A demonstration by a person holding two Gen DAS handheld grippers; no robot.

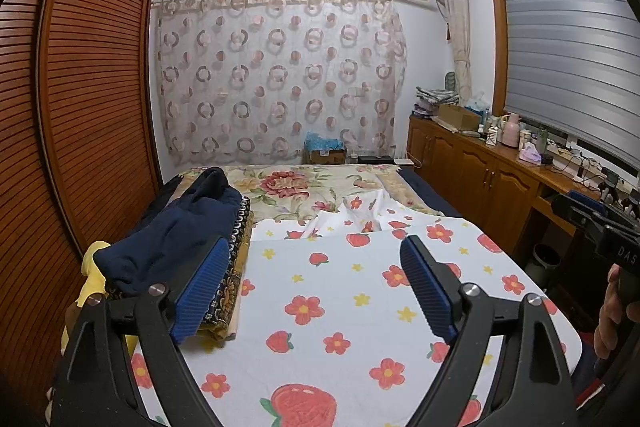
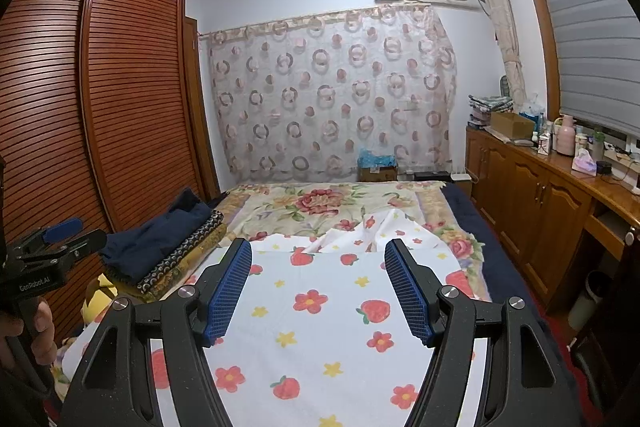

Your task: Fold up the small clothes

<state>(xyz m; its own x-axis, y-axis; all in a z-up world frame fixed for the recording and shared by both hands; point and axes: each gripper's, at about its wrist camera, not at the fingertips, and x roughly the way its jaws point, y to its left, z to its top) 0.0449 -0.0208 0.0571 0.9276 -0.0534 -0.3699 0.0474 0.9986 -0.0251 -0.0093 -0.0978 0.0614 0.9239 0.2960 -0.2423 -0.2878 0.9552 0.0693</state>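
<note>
Both grippers hover over the bed with nothing in them: left gripper (image 1: 314, 267) jaws wide apart, right gripper (image 2: 318, 275) a bit less so. The white strawberry cloth (image 2: 320, 307) lies flat below them, rumpled at 12 o'clock. Folded stack of clothes (image 1: 180, 239) sits at 10 o'clock.

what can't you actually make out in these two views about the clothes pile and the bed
- Pile on the left: the navy garment covers the patterned folded fabrics; their count and kind stay hidden, both views.
- Yellow item: mostly under the pile, cut off by the left hand-held gripper frame.
- Strawberry-print cloth: near edge hidden behind the right hand-held gripper body.
</note>
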